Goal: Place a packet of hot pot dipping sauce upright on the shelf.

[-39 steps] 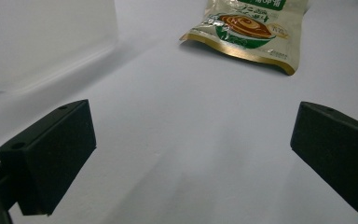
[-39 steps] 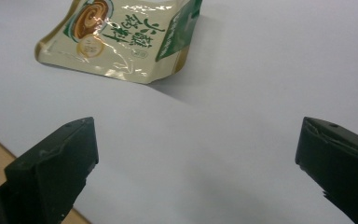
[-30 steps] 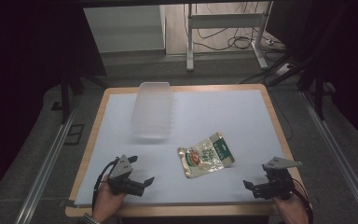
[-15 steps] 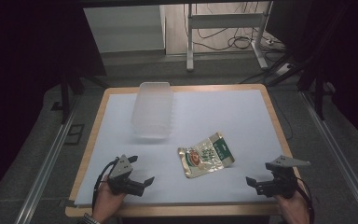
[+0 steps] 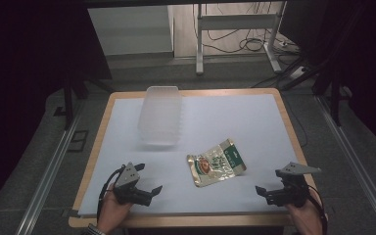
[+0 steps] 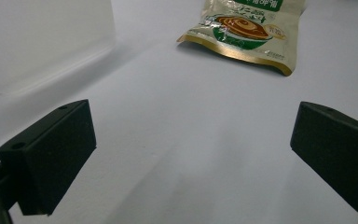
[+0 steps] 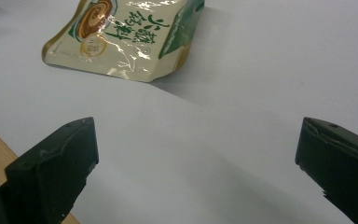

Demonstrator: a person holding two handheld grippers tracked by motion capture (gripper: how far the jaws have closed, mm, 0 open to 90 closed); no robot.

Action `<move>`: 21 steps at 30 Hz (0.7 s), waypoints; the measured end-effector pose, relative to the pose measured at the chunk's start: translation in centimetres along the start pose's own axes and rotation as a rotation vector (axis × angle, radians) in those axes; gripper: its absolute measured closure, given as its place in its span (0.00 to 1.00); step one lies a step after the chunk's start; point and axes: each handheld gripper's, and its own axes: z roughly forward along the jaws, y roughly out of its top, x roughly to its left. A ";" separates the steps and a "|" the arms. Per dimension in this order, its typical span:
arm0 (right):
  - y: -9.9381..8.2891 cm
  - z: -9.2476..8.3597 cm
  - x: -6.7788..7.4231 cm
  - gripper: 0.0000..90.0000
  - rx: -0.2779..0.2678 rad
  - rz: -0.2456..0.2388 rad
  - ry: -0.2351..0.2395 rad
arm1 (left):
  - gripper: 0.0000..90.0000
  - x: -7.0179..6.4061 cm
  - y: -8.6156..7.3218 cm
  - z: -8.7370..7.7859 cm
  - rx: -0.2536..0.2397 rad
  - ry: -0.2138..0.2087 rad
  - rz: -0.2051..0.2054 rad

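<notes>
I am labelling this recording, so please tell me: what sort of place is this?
Probably a lab or workshop test station, not a home. A white-covered table stands on grey floor between metal rails; loose cables lie by a metal frame behind. A gripper rests near a food pouch.

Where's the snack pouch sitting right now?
In the high view the snack pouch lies flat on the white table cover, near the front, between the left claw and right claw, just right of the clear container.

Dark rm, grey floor (image 5: 39, 161), metal frame (image 5: 235, 22)
</notes>
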 end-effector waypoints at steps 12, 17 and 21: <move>0.6 0.2 -0.2 0.00 -0.023 0.003 0.016 | 0.00 0.0 0.0 0.0 0.001 0.001 0.002; 0.9 0.7 -0.1 0.00 -0.008 -0.018 0.017 | 0.00 0.0 0.0 0.0 0.000 0.002 0.002; 1.2 0.9 0.0 0.00 -0.012 -0.029 0.015 | 0.00 -0.1 0.0 0.0 0.001 0.002 0.004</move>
